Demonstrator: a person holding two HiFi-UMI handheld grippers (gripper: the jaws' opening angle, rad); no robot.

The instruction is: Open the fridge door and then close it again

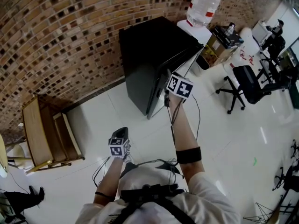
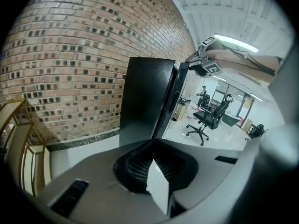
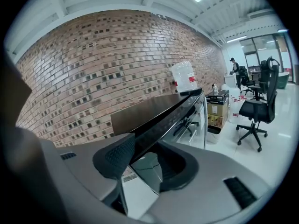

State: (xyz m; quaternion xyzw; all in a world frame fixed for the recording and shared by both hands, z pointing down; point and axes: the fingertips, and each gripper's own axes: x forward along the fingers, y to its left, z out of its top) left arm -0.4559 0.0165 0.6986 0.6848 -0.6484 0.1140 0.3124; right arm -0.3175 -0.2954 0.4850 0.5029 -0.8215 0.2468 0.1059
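Brick wall (image 1: 70, 27) behind, white floor (image 1: 224, 139). Right gripper (image 3: 142, 164) has its jaws wide, clamped on the edge of the black fridge door (image 3: 163, 118), which is ajar. Left gripper (image 2: 156, 174) has its jaws together, empty.

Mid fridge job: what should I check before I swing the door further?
1. Door ajar: ok, a gap shows between it and the fridge.
2. Door edge between the right gripper's jaws: ok.
3. Pads pressing on the door: cannot tell.
4. Left gripper shut, empty, short of the fridge: ok.
5. Chair standing off to the side of the door: ok.
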